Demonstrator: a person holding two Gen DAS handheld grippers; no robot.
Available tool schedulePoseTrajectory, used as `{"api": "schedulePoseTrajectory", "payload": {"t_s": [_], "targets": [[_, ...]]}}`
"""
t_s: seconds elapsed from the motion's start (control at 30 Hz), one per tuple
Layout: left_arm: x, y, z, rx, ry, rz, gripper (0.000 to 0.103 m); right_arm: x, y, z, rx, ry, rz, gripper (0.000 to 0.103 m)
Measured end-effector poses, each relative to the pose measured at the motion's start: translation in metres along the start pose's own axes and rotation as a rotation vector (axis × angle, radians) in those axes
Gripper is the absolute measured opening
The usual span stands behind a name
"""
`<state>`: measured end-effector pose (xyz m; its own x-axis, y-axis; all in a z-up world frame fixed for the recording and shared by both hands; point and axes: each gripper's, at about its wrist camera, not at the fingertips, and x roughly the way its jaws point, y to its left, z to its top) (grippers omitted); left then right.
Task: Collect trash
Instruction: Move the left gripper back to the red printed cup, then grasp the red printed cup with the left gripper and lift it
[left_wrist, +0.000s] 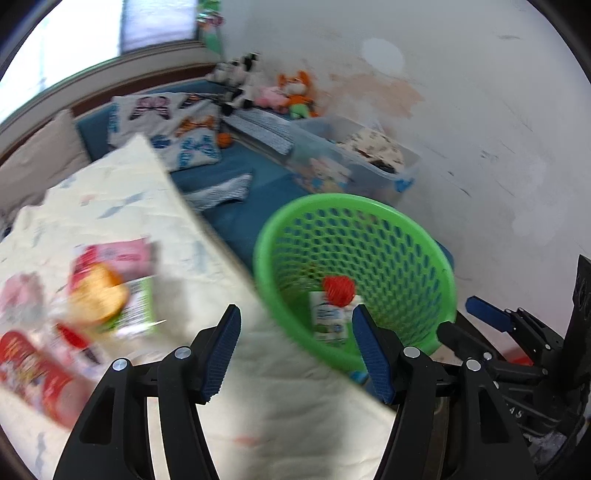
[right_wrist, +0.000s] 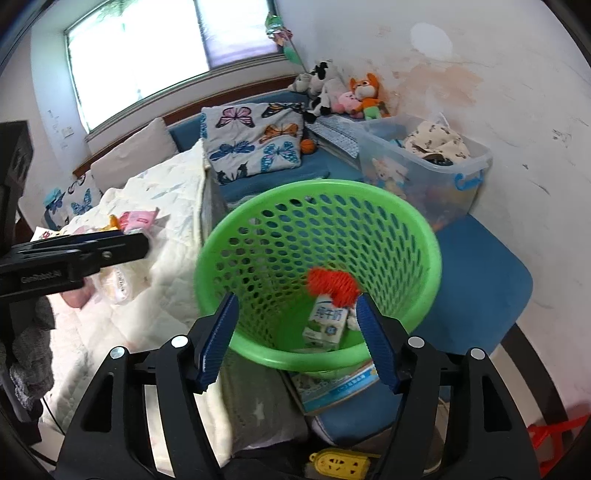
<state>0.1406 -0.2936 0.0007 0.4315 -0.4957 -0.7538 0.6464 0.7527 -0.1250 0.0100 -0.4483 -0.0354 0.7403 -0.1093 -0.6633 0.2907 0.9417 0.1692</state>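
A green perforated basket (left_wrist: 424, 236) (right_wrist: 424, 236) stands on a blue chair beside the bed. Inside it lie a red net ball (left_wrist: 339, 290) (right_wrist: 332, 284) and a milk carton (left_wrist: 327, 319) (right_wrist: 325, 326). Snack wrappers (left_wrist: 107, 291) (right_wrist: 136, 219) lie on the cream quilt at left, blurred in the left wrist view. My left gripper (left_wrist: 295, 350) is open and empty over the quilt's edge, beside the basket. My right gripper (right_wrist: 297, 339) is open and empty just above the basket's near rim. The left gripper's finger also shows in the right wrist view (right_wrist: 92, 251).
A clear storage box (right_wrist: 424, 166) with toys stands behind the basket by the wall. Butterfly pillows (right_wrist: 255, 144) and plush toys (right_wrist: 343, 92) lie on the blue bed. A booklet (right_wrist: 332, 387) lies under the basket. A yellow power strip (right_wrist: 340, 461) lies on the floor.
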Motion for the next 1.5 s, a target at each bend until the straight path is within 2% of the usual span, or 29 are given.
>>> {"api": "schedulePoseTrajectory", "payload": {"t_s": [0.23, 0.37, 0.43, 0.6, 0.77, 0.93, 1.13, 1.3, 1.4, 1.5], "targets": [[-0.040, 0.056, -0.019, -0.140, -0.024, 0.140, 0.061, 0.001, 0.029, 0.004, -0.037, -0.003, 0.054, 0.070], [-0.062, 0.103, -0.032, -0.288, -0.032, 0.220, 0.062, 0.006, 0.047, 0.005, -0.062, 0.002, 0.083, 0.070], [-0.071, 0.128, -0.040, -0.380, -0.038, 0.257, 0.067, 0.009, 0.056, 0.005, -0.075, 0.006, 0.097, 0.070], [-0.083, 0.178, -0.056, -0.577, -0.049, 0.325, 0.070, 0.015, 0.079, 0.005, -0.112, 0.017, 0.134, 0.070], [-0.078, 0.223, -0.076, -0.765, -0.028, 0.337, 0.072, 0.020, 0.097, 0.003, -0.139, 0.028, 0.166, 0.070], [-0.066, 0.241, -0.084, -0.869, -0.012, 0.315, 0.073, 0.025, 0.112, 0.002, -0.167, 0.043, 0.185, 0.070], [-0.050, 0.252, -0.085, -0.930, -0.003, 0.291, 0.081, 0.033, 0.124, 0.000, -0.177, 0.062, 0.208, 0.070], [-0.041, 0.254, -0.083, -0.952, 0.001, 0.280, 0.082, 0.041, 0.137, -0.002, -0.191, 0.079, 0.230, 0.071], [-0.038, 0.259, -0.085, -0.988, 0.003, 0.257, 0.083, 0.047, 0.145, -0.004, -0.194, 0.089, 0.243, 0.075], [-0.034, 0.259, -0.084, -0.981, 0.005, 0.257, 0.083, 0.054, 0.155, -0.005, -0.196, 0.104, 0.265, 0.075]]}}
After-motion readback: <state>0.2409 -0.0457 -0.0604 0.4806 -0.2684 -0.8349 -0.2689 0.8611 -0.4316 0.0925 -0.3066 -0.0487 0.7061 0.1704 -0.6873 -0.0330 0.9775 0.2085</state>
